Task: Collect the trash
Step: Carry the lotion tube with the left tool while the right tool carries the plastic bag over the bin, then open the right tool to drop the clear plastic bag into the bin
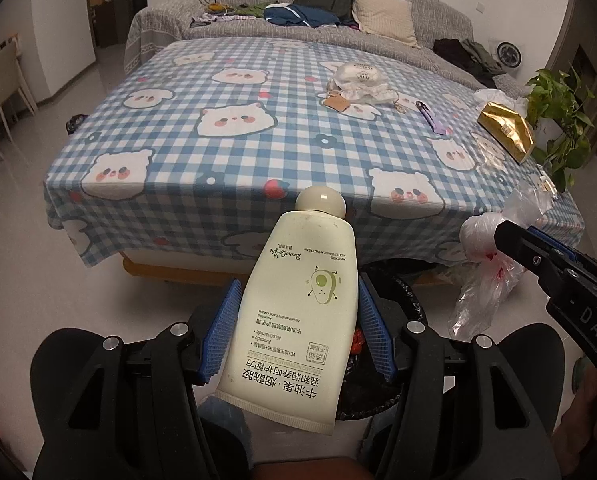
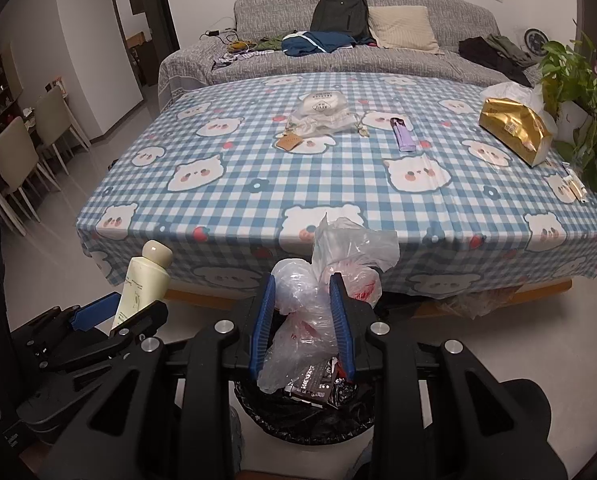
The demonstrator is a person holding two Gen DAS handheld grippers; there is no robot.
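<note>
Blue pads of the left gripper clamp a pale hand cream tube at mid-body, cap toward the table, crimped end toward the camera, long axis running along the fingers. Below it sits a black-lined trash bin, mostly hidden by tube and gripper bodies; wrappers inside are hard to read. Over in the right view, the right gripper pinches a crumpled clear plastic bag above that bin, its lower folds draping in. Beyond, the checked tablecloth carries a gold packet, a purple lighter and a clear-wrapped bundle.
</note>
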